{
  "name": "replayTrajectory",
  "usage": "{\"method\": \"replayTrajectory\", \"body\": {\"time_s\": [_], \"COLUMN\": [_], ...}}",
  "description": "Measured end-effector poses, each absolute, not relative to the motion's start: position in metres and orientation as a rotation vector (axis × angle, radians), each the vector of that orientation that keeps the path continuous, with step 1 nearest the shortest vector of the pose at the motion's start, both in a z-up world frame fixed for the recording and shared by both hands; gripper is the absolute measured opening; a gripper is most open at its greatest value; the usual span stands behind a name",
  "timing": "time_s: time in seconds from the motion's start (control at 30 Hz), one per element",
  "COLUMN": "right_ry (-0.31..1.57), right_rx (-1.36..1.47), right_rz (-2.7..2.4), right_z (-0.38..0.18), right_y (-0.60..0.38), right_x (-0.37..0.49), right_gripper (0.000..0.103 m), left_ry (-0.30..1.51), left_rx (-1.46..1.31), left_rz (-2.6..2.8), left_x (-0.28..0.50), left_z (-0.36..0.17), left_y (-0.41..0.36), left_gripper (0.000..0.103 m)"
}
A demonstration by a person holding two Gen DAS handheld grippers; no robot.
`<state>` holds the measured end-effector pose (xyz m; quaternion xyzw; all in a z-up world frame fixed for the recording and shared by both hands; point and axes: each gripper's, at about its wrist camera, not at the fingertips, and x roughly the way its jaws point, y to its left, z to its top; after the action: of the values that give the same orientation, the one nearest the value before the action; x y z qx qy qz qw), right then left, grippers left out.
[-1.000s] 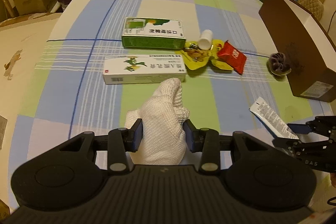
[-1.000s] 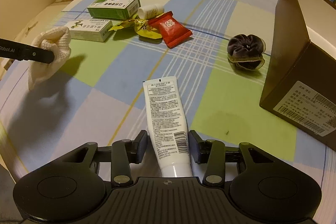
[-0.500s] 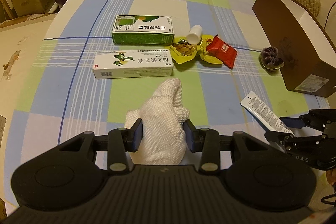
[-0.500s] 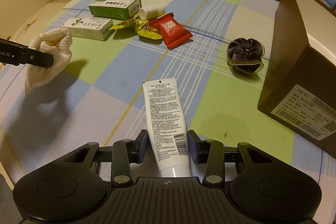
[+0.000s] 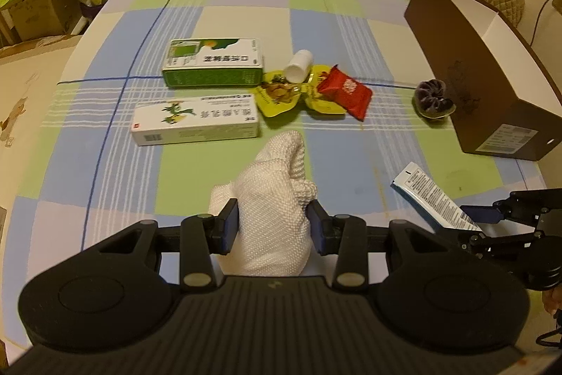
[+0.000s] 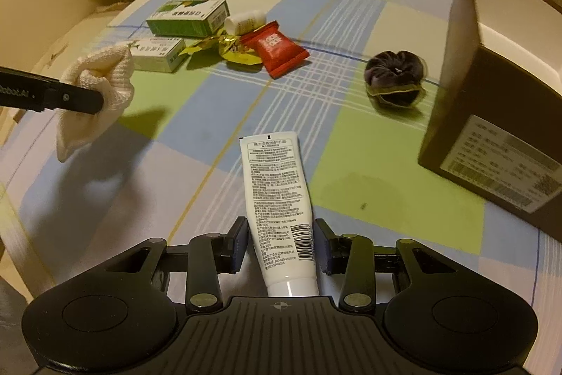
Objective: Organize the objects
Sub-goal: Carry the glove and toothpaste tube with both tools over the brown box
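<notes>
The left gripper (image 5: pixel 273 227) is pinching a bunched white knitted cloth (image 5: pixel 270 213) between its pads, holding it above the checked worktop (image 5: pixel 105 143). The right gripper (image 6: pixel 281 245) is clamping a white tube (image 6: pixel 277 199) near its cap end, the crimped end pointing away over the worktop. Beyond them are lying a green carton (image 5: pixel 214 67), a white carton (image 5: pixel 196 125) just beside it, yellow wrappers (image 5: pixel 281 97) with a small white bottle (image 5: pixel 298 65) resting on them, a red sachet (image 5: pixel 346 92), and a dark scrunchie (image 5: pixel 433 99) just beside the open brown box (image 5: pixel 467 83).
</notes>
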<state>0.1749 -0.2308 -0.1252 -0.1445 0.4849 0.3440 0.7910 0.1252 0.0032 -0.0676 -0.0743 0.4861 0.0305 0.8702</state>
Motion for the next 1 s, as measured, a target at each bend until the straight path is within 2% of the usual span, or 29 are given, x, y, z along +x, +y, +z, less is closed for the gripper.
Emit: {"method": "replayTrajectory", "body": {"time_s": [0.57, 1.0], "right_ry": [0.946, 0.800], "right_rx": [0.019, 0.153], "right_rz": [0.708, 0.495], "right_z": [-0.038, 0.021], "right_y": [-0.327, -0.410], "right_x": [0.193, 0.272], "right_gripper": [0.037, 0.037], "left_ry": [0.901, 0.769], "left_rx": [-0.117, -0.029], "left_rz": [-0.163, -0.357], "left_x": [0.166, 0.250], "left_z": [-0.016, 0.023], "left_y": [-0.082, -0.196], "left_gripper": [0.036, 0.036]}}
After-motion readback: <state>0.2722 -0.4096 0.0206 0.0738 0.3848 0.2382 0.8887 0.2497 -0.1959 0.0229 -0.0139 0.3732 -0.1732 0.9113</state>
